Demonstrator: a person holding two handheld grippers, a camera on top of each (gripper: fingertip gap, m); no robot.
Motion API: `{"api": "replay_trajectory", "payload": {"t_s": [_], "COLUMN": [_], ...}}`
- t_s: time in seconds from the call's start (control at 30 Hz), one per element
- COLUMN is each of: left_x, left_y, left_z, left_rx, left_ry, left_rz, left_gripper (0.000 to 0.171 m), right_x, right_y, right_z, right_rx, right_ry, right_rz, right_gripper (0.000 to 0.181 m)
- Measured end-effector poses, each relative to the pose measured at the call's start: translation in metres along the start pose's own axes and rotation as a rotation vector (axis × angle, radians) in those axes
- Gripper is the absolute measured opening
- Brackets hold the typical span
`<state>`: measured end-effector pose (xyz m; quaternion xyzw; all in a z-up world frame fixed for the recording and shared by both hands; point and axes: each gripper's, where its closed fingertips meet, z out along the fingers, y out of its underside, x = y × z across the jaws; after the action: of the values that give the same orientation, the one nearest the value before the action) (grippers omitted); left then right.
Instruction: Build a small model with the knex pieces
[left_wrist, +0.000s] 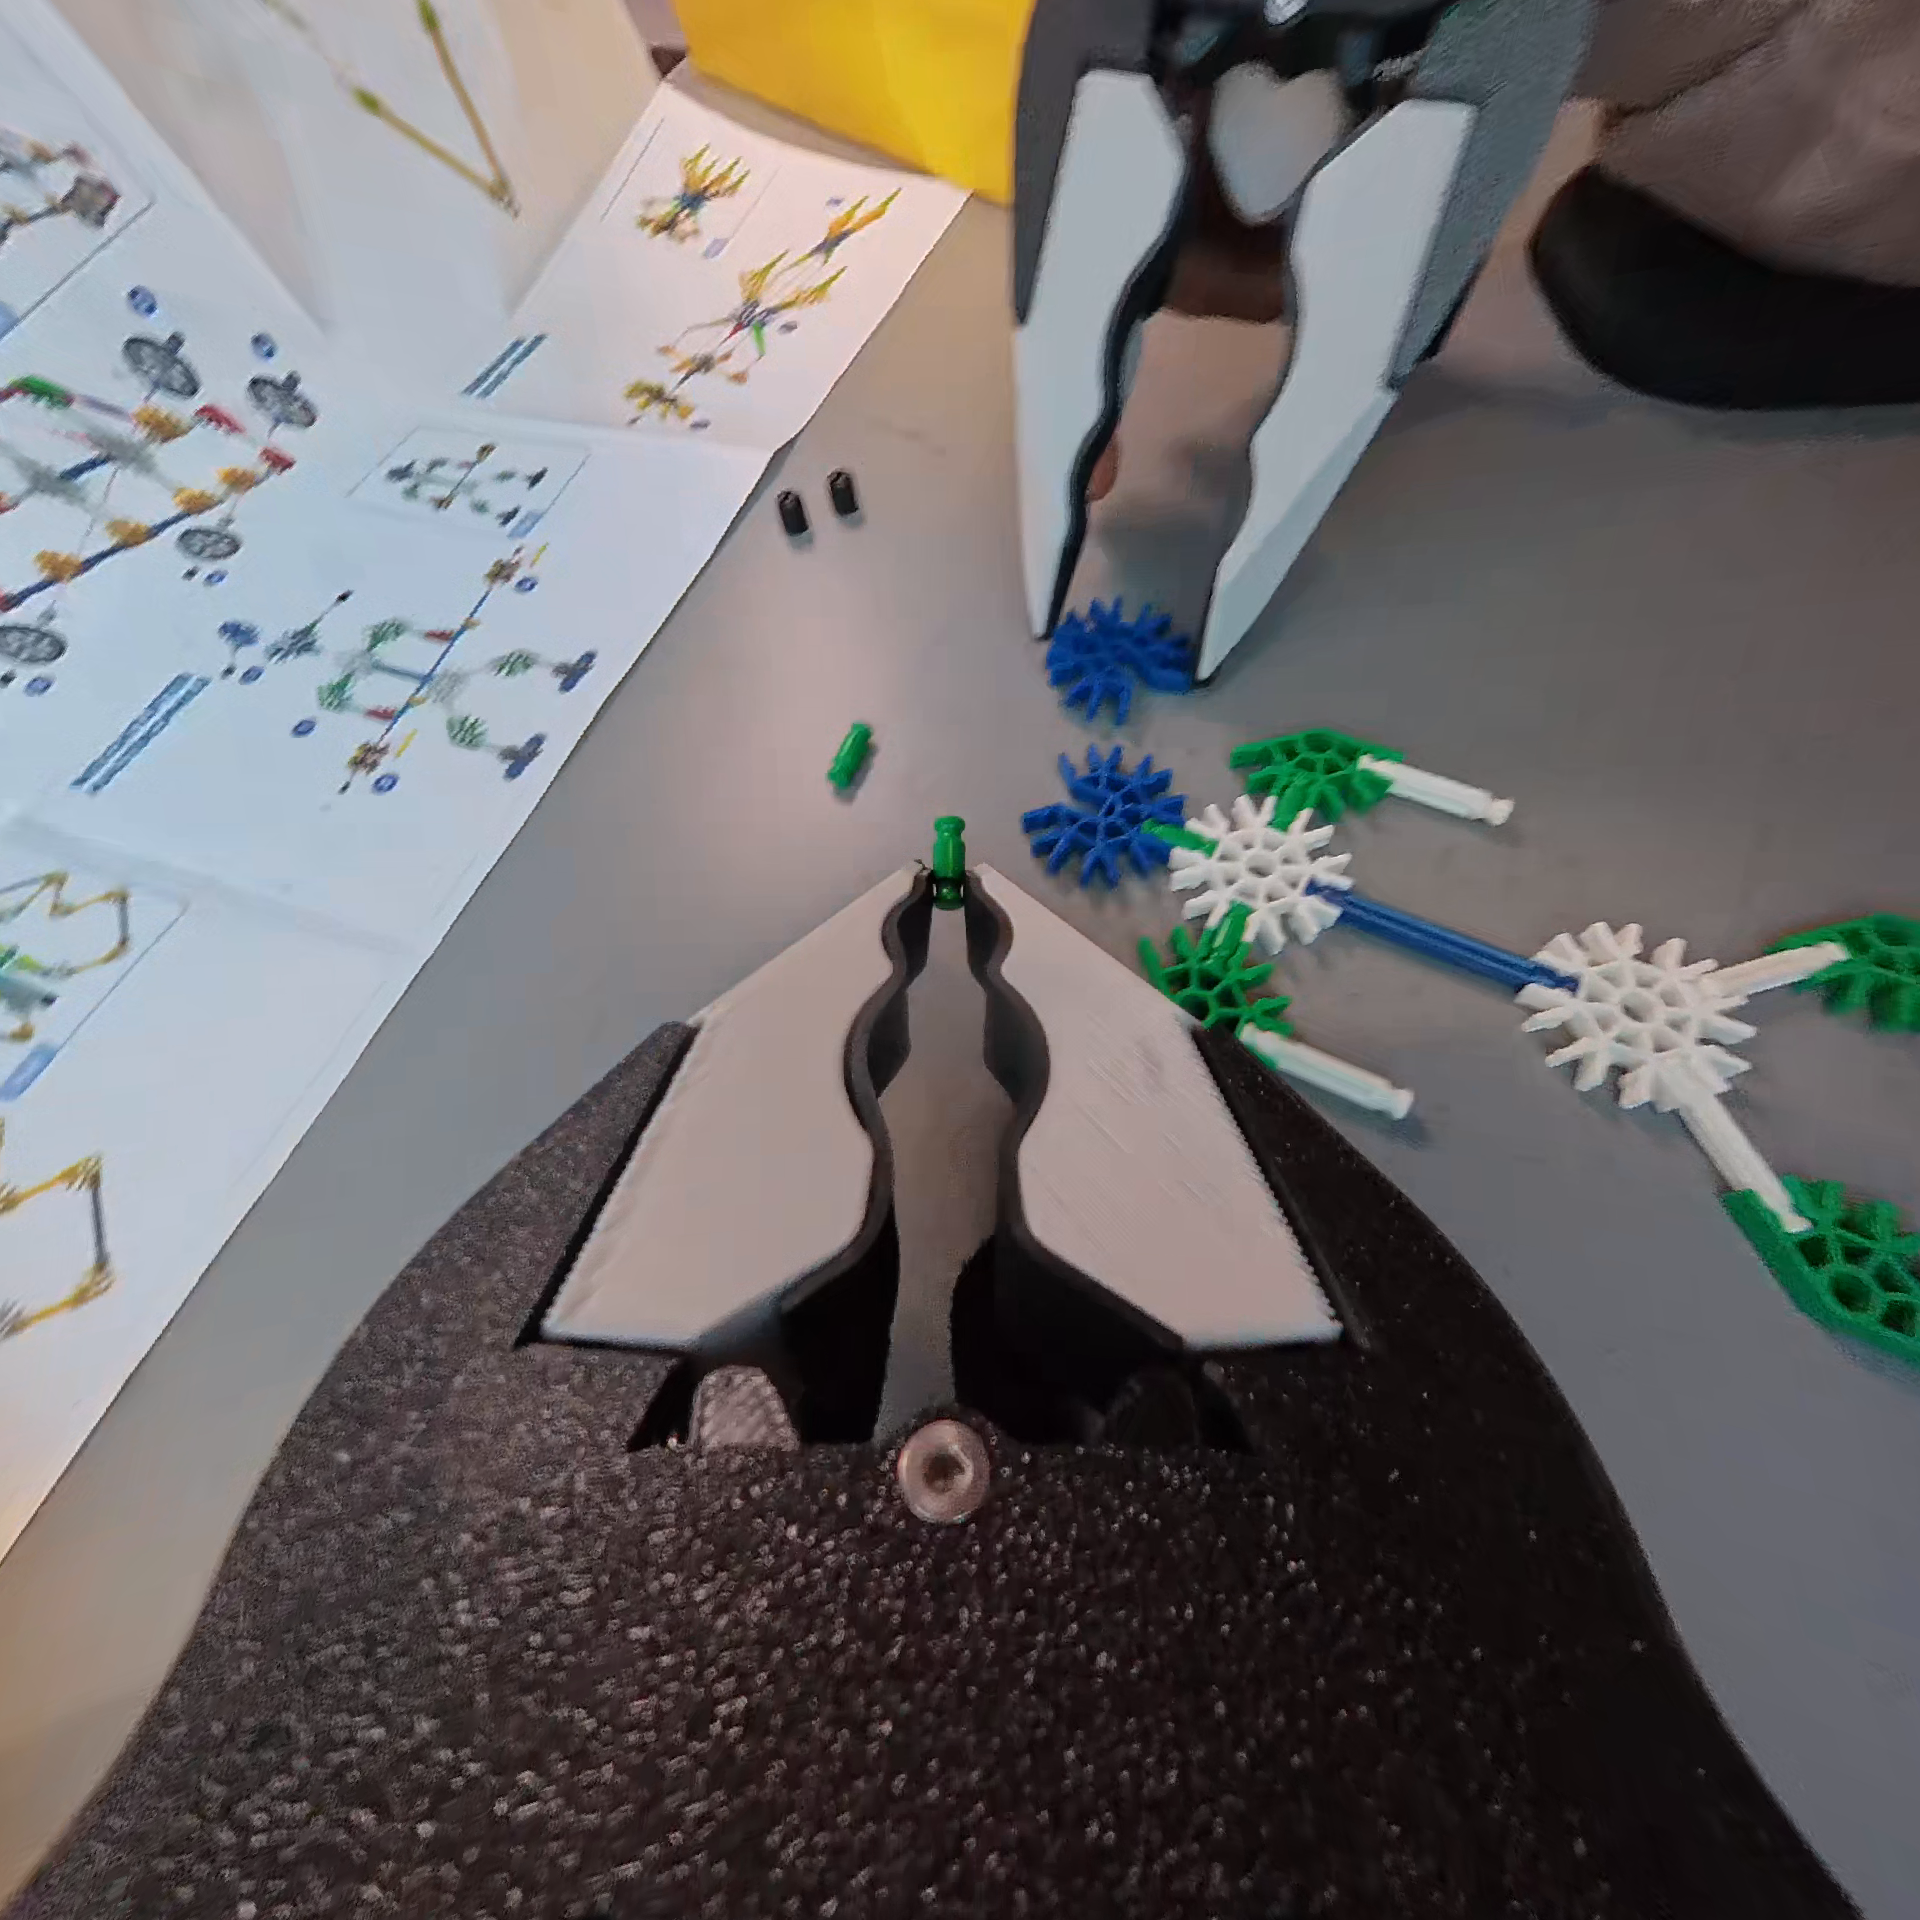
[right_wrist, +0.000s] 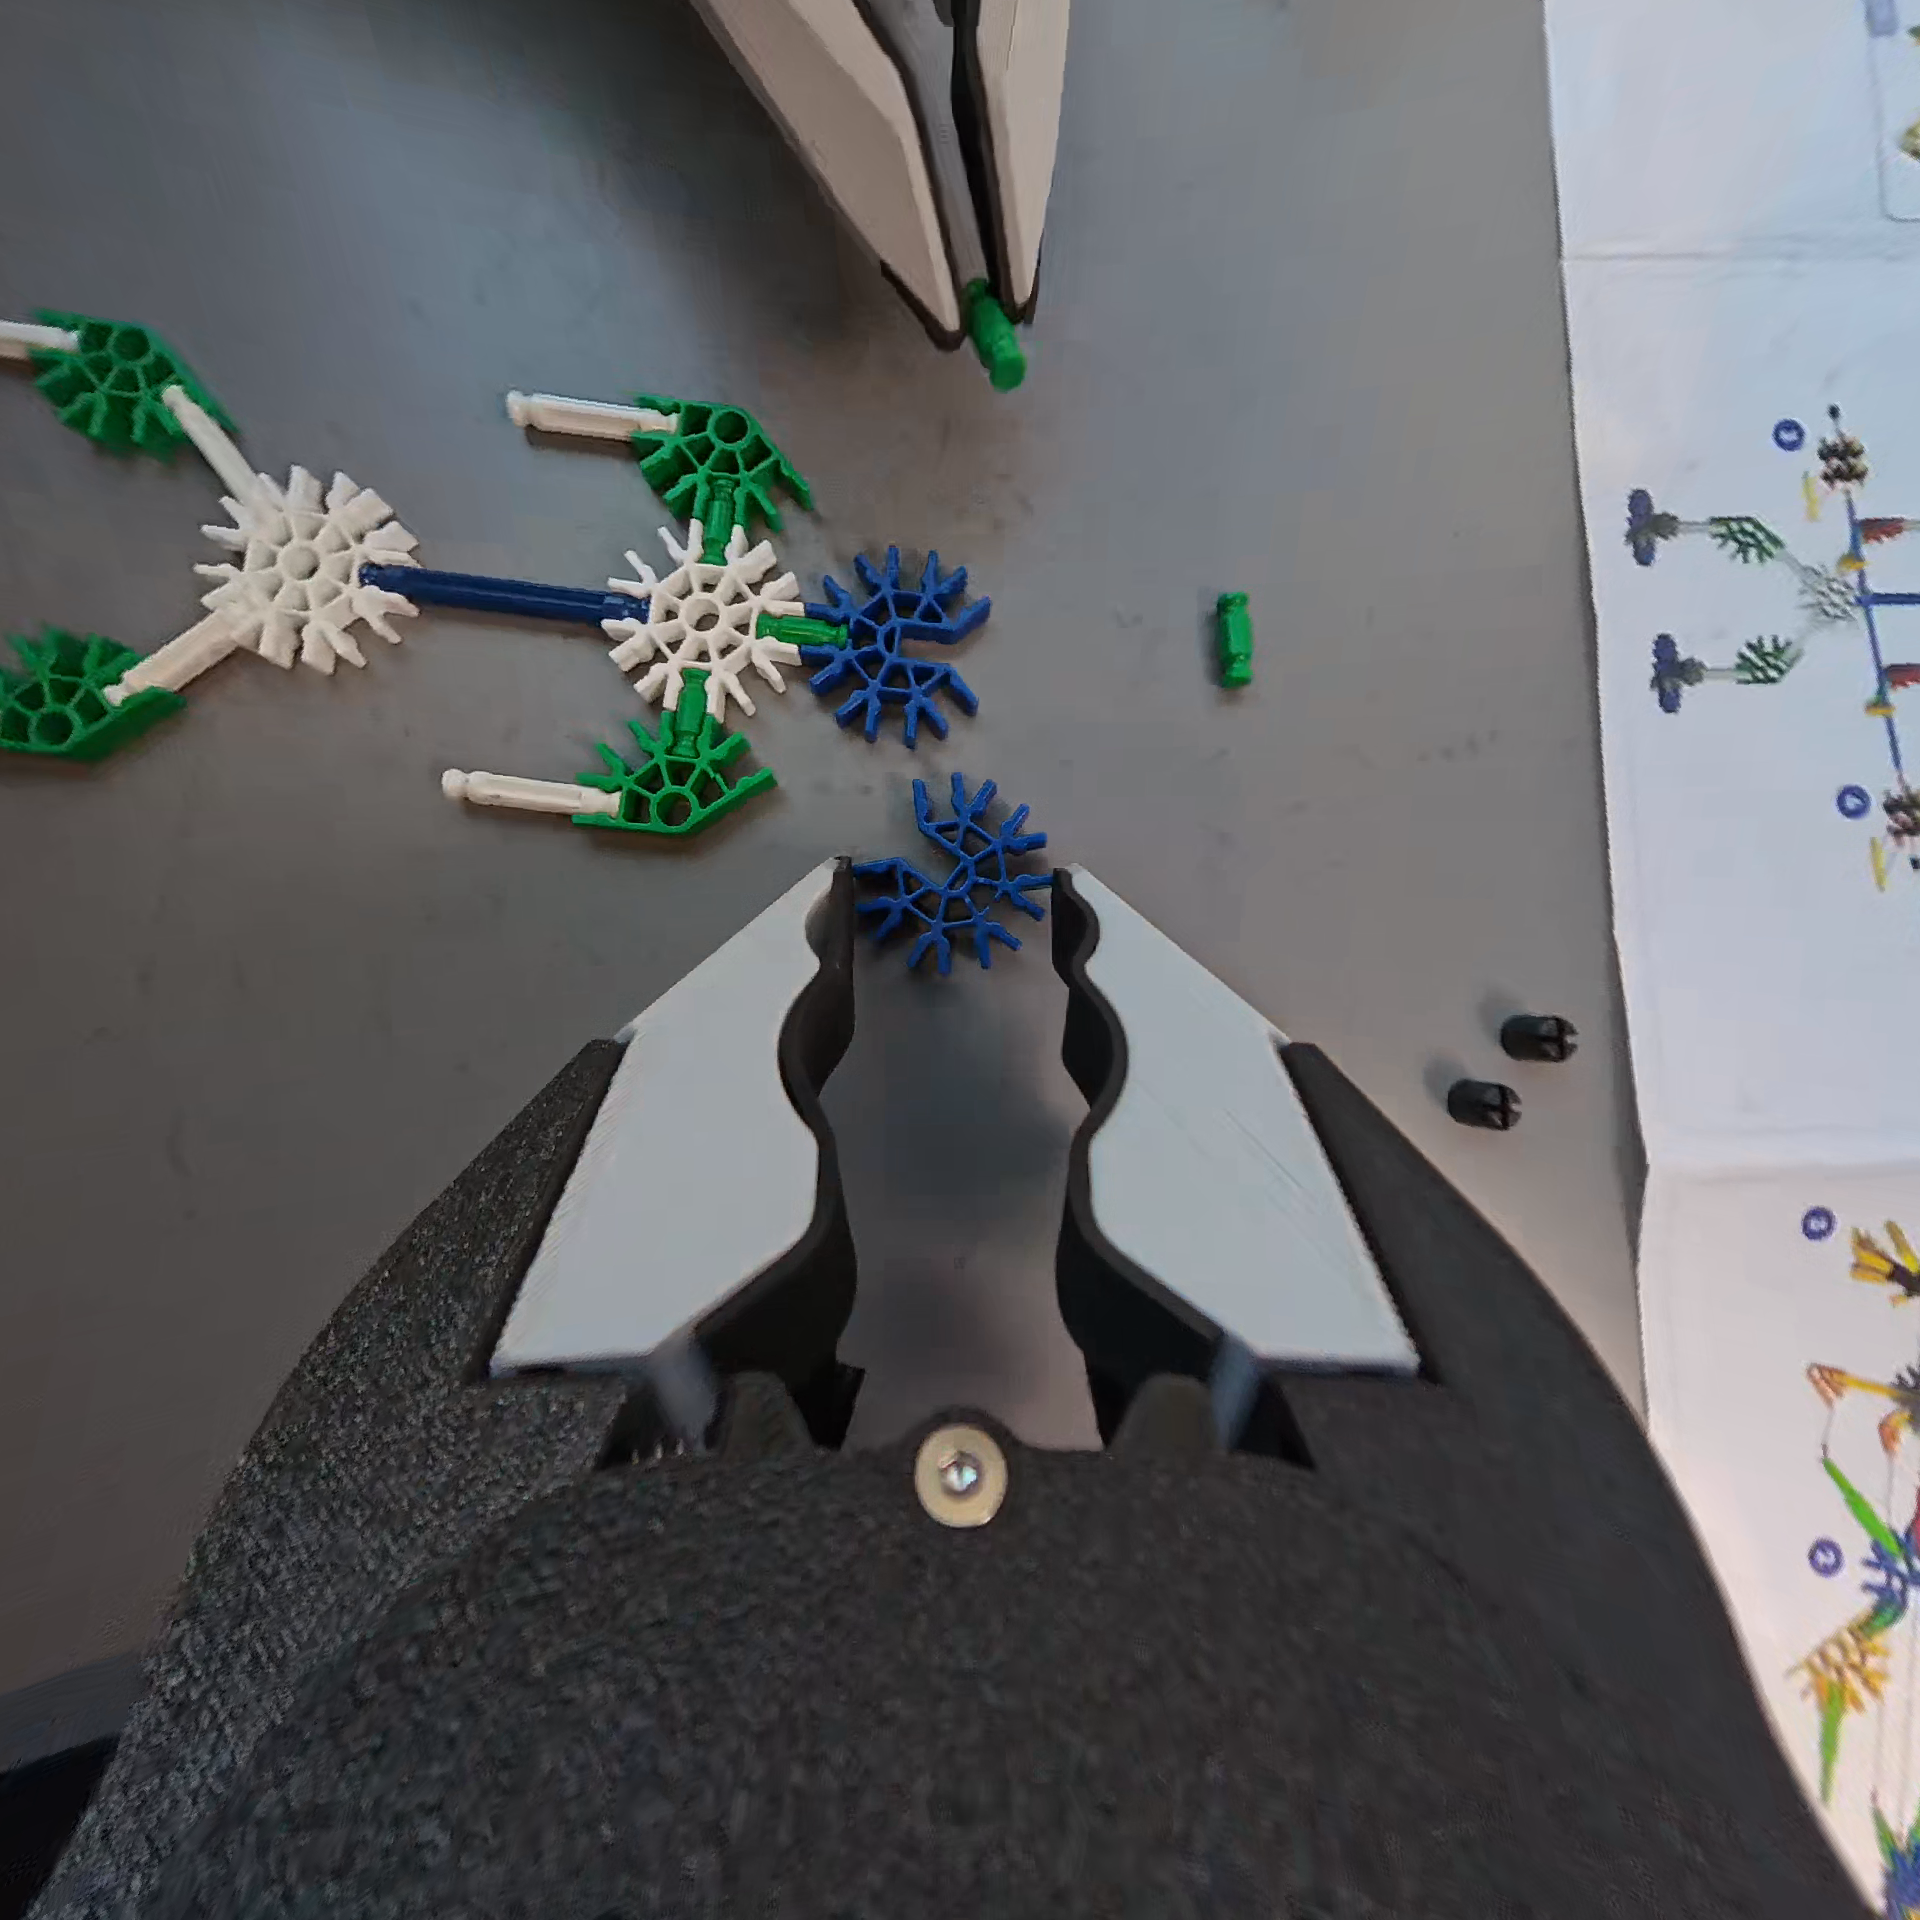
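Left wrist view: the left gripper (left_wrist: 948, 896) has its fingers pinched on a short green rod (left_wrist: 948, 844), which sticks out past the tips above the grey worktop (left_wrist: 1558, 582). Just to the right of this rod lies the built assembly (left_wrist: 1455, 935): two white snowflake connectors joined by a dark blue rod, with green fan-shaped connectors and white rods branching off, and a blue connector at its near-left end. A second loose green rod (left_wrist: 852, 755) lies on the worktop just up and left of the pinched one. Farther up from it sit two small black caps (left_wrist: 821, 501), side by side, at the edge of the printed instruction sheet (left_wrist: 312, 582) that covers the left. Beyond the assembly the right gripper (left_wrist: 1122, 644) points down, fingers spread around a loose blue connector (left_wrist: 1117, 657). A yellow box (left_wrist: 883, 83) stands at the top.

Right wrist view: the right gripper (right_wrist: 953, 883) has its fingers spread, and the loose blue connector (right_wrist: 961, 883) lies flat between the tips; whether the tips touch it I cannot tell. The assembly (right_wrist: 707, 618) lies just beyond the connector and to the left. The left gripper (right_wrist: 982, 307) enters from the top, beyond the connector, fingers pressed on the short green rod (right_wrist: 997, 343).
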<state>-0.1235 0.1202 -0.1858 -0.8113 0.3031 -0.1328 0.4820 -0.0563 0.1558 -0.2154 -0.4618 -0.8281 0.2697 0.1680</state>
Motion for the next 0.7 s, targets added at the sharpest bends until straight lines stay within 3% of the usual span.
{"api": "replay_trajectory", "payload": {"t_s": [0.3,0.7], "left_x": [0.027,0.027], "left_y": [-0.015,-0.014], "left_z": [0.041,0.066], "left_rx": [-0.072,-0.129], "left_ry": [0.213,0.268], "left_rz": [0.093,0.140], "left_gripper": [0.004,0.004], "right_x": [-0.005,0.009], "right_y": [0.000,0.010], "right_z": [0.001,-0.006], "right_rx": [0.052,0.041], "right_ry": [-0.062,0.037], "right_rz": [-0.030,-0.020], "right_gripper": [0.037,0.045]}}
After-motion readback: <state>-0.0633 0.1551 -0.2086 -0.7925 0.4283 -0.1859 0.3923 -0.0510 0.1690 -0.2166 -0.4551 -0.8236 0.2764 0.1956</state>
